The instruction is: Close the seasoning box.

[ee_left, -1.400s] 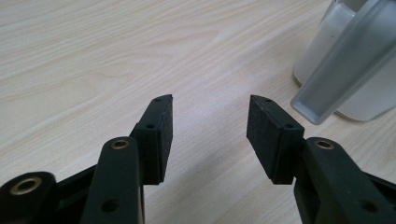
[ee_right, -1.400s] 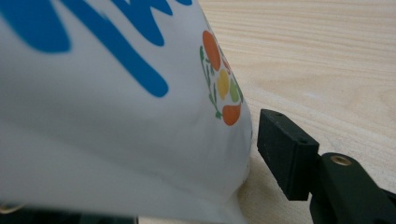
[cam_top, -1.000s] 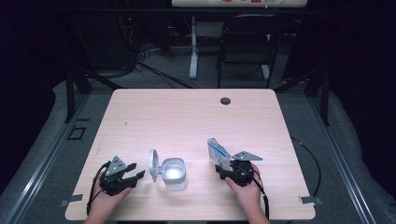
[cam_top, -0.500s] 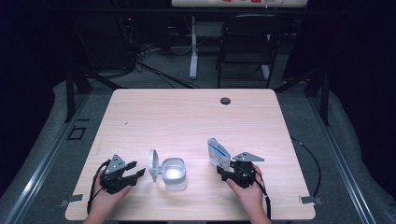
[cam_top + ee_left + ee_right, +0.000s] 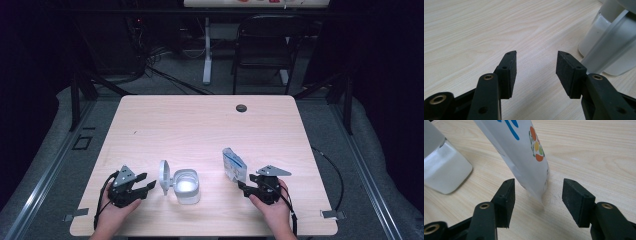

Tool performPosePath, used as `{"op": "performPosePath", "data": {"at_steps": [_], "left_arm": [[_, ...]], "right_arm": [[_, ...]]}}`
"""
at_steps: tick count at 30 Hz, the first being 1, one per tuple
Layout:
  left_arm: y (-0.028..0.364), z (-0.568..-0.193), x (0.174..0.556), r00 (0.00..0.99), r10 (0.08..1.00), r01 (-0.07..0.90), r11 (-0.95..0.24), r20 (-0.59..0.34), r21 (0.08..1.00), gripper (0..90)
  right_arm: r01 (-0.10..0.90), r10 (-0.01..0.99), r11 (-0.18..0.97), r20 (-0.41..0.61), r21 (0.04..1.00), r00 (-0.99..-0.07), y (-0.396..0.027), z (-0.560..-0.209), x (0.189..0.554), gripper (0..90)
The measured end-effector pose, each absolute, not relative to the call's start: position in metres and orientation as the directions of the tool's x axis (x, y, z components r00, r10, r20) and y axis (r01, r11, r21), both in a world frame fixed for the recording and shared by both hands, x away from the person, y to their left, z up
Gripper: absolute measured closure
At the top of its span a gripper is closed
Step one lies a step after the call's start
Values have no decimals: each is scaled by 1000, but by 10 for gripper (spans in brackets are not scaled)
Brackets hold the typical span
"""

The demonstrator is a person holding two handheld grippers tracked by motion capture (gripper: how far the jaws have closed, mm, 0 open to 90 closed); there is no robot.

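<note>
A white pouch point(image 5: 234, 164) with blue lettering and coloured dots stands tilted on the table point(image 5: 200, 125), near its front edge, right of the middle. Its lower corner reaches in between the jaws of the right gripper point(image 5: 243, 188), which are spread wide and not pressing on it. Well to its left sits a clear square container point(image 5: 185, 186) with its round lid point(image 5: 163, 176) flipped up on the left side. The left gripper point(image 5: 150, 181) rests just beside that lid, jaws spread with nothing between them. The table is pale wood grain with a dark round cable hole point(image 5: 241, 107) near the far edge. Behind it the room is dim: a black folding chair point(image 5: 267, 50), a white desk leg point(image 5: 206, 50) and tangled cables point(image 5: 155, 65) on grey carpet.
</note>
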State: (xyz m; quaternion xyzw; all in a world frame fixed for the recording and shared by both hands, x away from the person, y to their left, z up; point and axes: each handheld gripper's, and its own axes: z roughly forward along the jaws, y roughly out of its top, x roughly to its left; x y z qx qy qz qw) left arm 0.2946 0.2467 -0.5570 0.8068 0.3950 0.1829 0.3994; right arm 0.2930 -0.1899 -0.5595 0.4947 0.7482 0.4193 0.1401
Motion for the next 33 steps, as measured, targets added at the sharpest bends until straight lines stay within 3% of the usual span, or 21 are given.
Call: {"op": "performPosePath", "data": {"at_steps": [13, 33], "left_arm": [[244, -534, 286, 638, 770, 445, -346, -21, 826, 539], [234, -508, 273, 666, 745, 416, -327, -39, 848, 711]], "right_arm": [[612, 852, 147, 215, 777, -477, -200, -552, 283, 441], [600, 855, 133, 215, 789, -473, -212, -552, 275, 437]]}}
